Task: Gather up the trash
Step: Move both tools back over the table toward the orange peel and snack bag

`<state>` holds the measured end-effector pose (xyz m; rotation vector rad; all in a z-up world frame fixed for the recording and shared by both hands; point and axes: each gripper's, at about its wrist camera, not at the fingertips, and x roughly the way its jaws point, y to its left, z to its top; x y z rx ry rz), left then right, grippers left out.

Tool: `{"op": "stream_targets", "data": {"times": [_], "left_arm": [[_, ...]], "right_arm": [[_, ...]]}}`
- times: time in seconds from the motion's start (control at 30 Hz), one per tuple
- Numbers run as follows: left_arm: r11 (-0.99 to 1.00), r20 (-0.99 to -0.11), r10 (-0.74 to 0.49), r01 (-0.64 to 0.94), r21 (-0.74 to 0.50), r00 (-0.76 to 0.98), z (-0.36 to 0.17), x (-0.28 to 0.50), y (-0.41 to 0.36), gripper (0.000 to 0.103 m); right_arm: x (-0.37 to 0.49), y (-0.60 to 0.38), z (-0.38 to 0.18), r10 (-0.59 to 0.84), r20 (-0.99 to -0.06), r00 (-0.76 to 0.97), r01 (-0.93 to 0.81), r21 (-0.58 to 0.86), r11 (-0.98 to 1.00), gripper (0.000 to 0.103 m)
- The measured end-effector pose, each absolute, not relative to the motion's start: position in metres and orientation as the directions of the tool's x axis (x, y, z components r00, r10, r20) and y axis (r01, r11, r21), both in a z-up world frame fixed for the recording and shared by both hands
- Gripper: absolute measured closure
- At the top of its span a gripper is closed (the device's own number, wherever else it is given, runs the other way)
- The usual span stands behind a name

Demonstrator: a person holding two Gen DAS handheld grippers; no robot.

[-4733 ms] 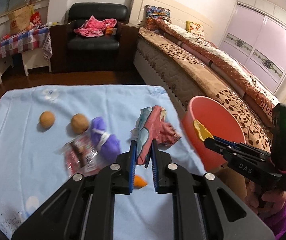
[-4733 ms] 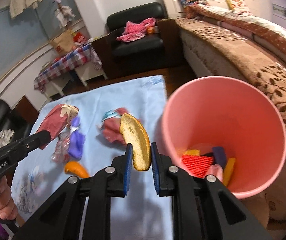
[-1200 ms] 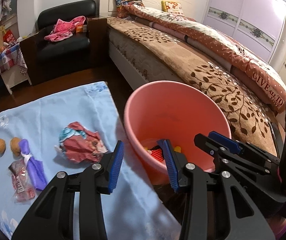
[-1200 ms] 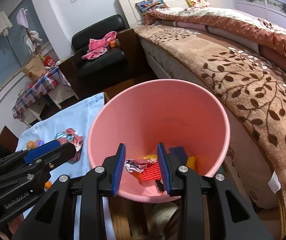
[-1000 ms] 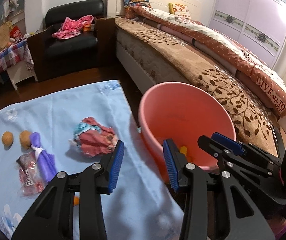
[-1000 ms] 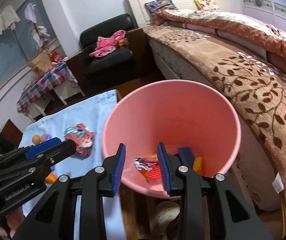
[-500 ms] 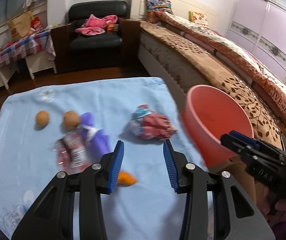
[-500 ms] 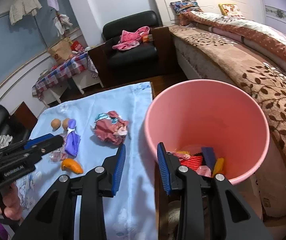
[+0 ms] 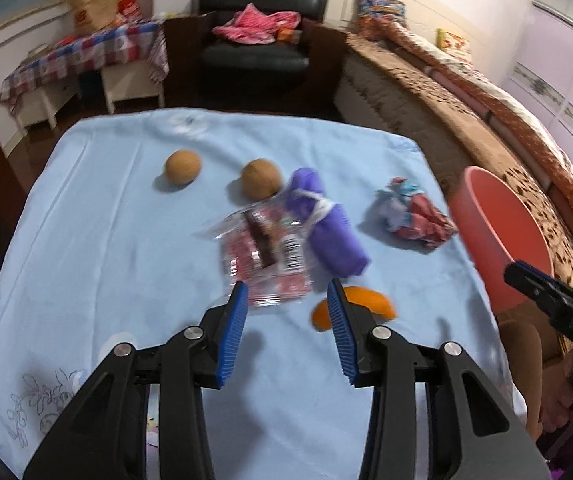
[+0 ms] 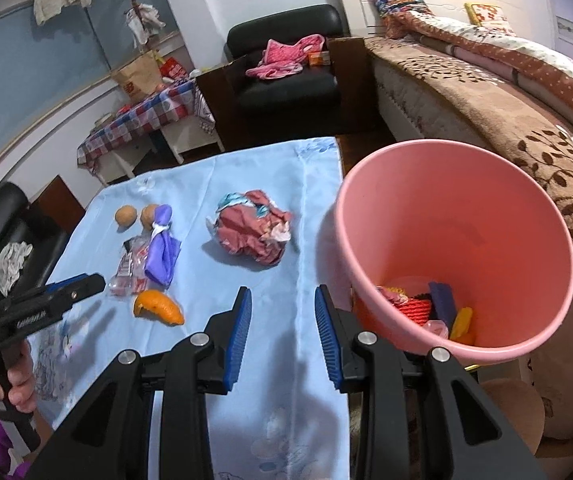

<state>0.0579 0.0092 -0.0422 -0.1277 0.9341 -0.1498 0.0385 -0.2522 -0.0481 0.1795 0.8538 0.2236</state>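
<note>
Currently, per-item notes:
left gripper [image 9: 286, 320]: jaws spread wide, nothing between them; over the near part of the blue tablecloth [image 9: 98, 240].
right gripper [image 10: 282, 320]: jaws apart, empty; above the cloth just beside the pink bucket [image 10: 486, 352].
nearest trash: orange peel [image 9: 382, 304] partly hidden behind the left gripper's right finger; clear snack wrapper [image 9: 266, 252] just ahead between the fingers.
further trash: purple bag [image 9: 330, 232] touching the wrapper; crumpled red wrapper [image 10: 252, 232] apart, nearer the bucket; two brown round fruits [image 9: 182, 166] at the far side.
bucket: off the table's right edge, already holds several pieces.
risk 1: wrapper is flat and slick; jaws could slide over it or pinch the cloth and drag everything.
risk 2: purple bag overlaps the wrapper, so one grab may pull both.
risk 3: round fruits could roll if the cloth is tugged.
room: open cloth left and near; right edge tight, bucket rim and the other gripper close, so collision likely there.
</note>
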Motion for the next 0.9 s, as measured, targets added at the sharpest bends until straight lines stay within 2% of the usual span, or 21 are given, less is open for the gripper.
{"op": "stream_targets", "data": {"times": [0.13, 0.43, 0.9], "left_arm": [[0.977, -0.804, -0.192, 0.033, -0.210, 0.563, -0.047, 0.067, 0.016, 0.062], [0.992, -0.842, -0.115, 0.021, -0.123, 0.527, -0.057, 0.090, -0.002, 0.062], [0.993, -0.829, -0.103, 0.010, -0.117, 0.549, -0.068, 0.103, -0.008, 0.062]], "right_arm": [[0.040, -0.245, -0.052, 0.278, -0.731, 0.623, -0.143, 0.243, 0.959, 0.071], [0.041, -0.235, -0.062, 0.300, -0.750, 0.590, -0.176, 0.243, 0.954, 0.071], [0.039, -0.210, -0.068, 0.335, -0.768, 0.546, -0.260, 0.225, 0.939, 0.071]]}}
